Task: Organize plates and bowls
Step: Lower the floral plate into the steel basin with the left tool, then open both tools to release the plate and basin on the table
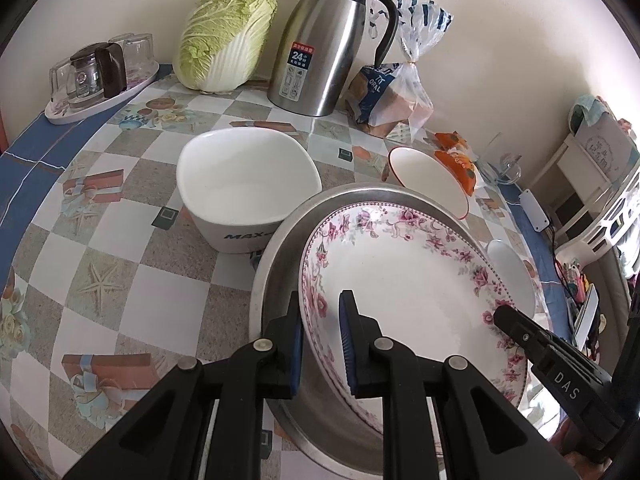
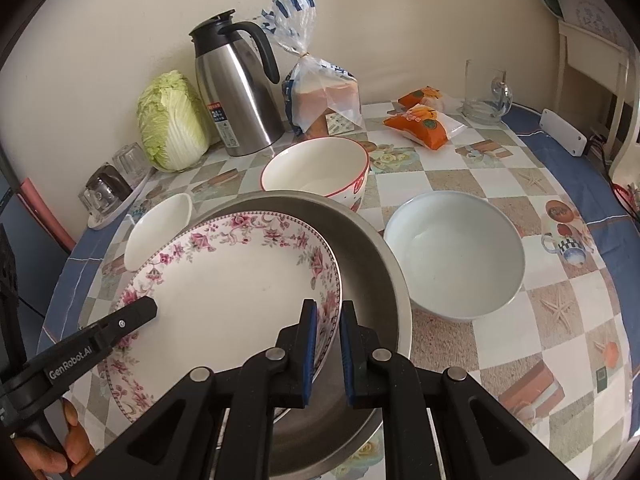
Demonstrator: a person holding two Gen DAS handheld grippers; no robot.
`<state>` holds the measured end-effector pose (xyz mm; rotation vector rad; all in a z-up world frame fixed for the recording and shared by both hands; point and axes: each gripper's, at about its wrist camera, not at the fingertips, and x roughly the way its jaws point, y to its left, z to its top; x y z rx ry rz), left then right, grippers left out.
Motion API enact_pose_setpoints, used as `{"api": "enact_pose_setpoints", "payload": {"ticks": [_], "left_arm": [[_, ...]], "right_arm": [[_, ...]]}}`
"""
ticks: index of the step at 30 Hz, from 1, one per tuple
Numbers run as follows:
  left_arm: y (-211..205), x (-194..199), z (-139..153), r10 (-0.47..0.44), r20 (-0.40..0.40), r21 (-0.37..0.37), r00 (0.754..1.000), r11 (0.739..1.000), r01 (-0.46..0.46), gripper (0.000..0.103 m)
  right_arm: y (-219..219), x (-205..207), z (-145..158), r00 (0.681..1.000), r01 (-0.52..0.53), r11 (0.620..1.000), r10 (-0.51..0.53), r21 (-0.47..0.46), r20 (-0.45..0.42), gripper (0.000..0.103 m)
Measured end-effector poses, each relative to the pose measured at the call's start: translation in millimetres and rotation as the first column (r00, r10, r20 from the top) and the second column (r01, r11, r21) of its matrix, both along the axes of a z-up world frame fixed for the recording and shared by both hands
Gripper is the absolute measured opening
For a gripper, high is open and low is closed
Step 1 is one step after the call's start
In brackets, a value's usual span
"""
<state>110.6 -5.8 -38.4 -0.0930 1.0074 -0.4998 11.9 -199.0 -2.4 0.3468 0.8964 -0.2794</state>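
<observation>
A white plate with a pink flower border (image 1: 408, 288) (image 2: 240, 280) is held by both grippers over a round steel dish (image 1: 276, 264) (image 2: 368, 264). It sits off-centre to the dish; I cannot tell whether they touch. My left gripper (image 1: 322, 308) (image 2: 149, 309) is shut on the plate's left rim. My right gripper (image 2: 328, 308) (image 1: 502, 316) is shut on the opposite rim. Around the dish stand a white square bowl (image 1: 244, 184) (image 2: 160, 228), a red-rimmed bowl (image 1: 428, 176) (image 2: 316, 168) and a pale blue bowl (image 2: 456, 252) (image 1: 512, 272).
Along the wall are a steel thermos jug (image 1: 328, 40), a cabbage (image 1: 228, 36), a bag of bread (image 2: 324, 92), orange snack packs (image 2: 428, 124) and a glass mug (image 2: 484, 92). A tray of upturned glasses (image 1: 96, 76) sits far left. A hand (image 2: 76, 440) grips the left tool.
</observation>
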Motion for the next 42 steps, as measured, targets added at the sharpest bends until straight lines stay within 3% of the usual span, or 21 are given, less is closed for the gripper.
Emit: {"api": "enact_pose_setpoints", "payload": {"ticks": [13,19,24,30,42], "left_arm": [[-6,3,-16,0.001,-0.010,0.022,1.000,1.000,-0.001,0.018],[-12,2,-20,-0.006,-0.021,0.066,1.000,0.998,0.008,0.017],[-8,3,-19,0.011,-0.030,0.058,0.999,0.998,-0.009,0.017],[-2,4,-20,0.058,-0.114,0.021,0.992,0.998,-0.056,0.017],[3,-2,-20,0.097,-0.179,0.050,0.979,0.995,-0.090,0.016]], "right_arm": [[-5,5,-7,1.000,-0.016,1.000,0.016,0.007,0.011,0.012],[11,11,-5,0.997,-0.077,0.994,0.076,-0.079,-0.007,0.012],[-3,9,-14,0.999,-0.042,0.999,0.041,-0.017,-0.029,0.010],[-8,6,-14,0.999,-0.032,0.999,0.033,0.030,-0.020,0.010],[-13,0,-13,0.999,-0.022,0.996,0.025,0.090,-0.027,0.010]]}}
